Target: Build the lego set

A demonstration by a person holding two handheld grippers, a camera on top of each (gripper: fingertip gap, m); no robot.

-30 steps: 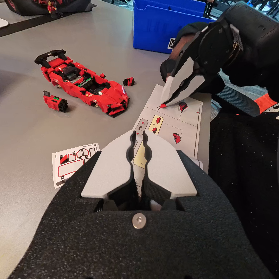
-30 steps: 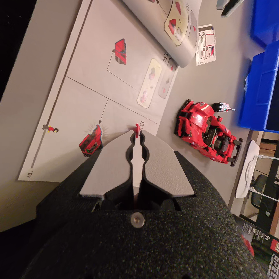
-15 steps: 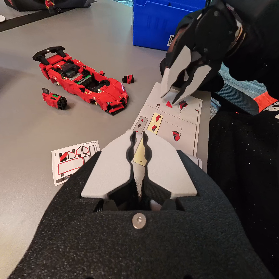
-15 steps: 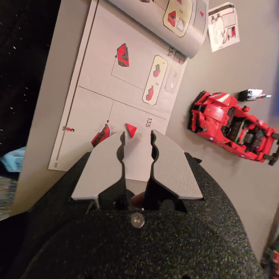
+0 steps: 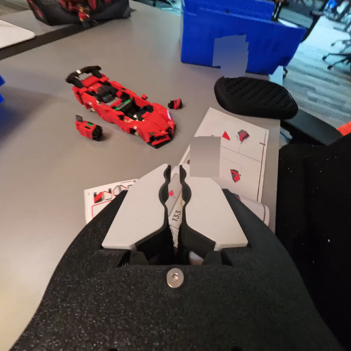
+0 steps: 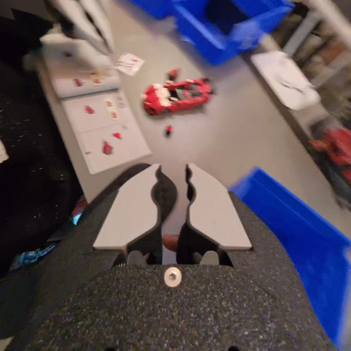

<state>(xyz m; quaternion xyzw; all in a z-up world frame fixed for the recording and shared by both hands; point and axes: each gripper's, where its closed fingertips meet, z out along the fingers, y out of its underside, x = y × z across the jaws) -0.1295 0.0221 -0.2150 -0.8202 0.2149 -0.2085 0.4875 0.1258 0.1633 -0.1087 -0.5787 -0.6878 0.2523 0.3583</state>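
A grey worktop (image 5: pixel 41 171) fills most of the left wrist view, with wide bare surface at the left and lower left; its right edge runs down the right side of the frame beside dark clothing. The red lego car (image 5: pixel 121 106) sits at centre left, nose pointing toward the lower right; a red and black sub-assembly (image 5: pixel 88 129) lies just beside its near flank, and a small red and black piece (image 5: pixel 175 104) lies near its nose. An open instruction booklet (image 5: pixel 245 152) lies against the worktop's right edge; a loose red triangular piece (image 5: pixel 225 135) rests on its page. A sticker sheet (image 5: pixel 102 197) lies at centre, partly hidden by the left claw (image 5: pixel 174 168); this claw hovers over the booklet's near page, its jaws nearly together with only a thin gap and nothing between them. A blue bin (image 5: pixel 237 32) stands at the upper right; a black chair armrest (image 5: pixel 254 96) sits just past the booklet.

The right wrist view is blurred by motion; the right claw (image 6: pixel 172 167) is raised well above the worktop, jaws clearly apart and empty; another blue bin (image 6: pixel 296 218) lies close at the lower right.
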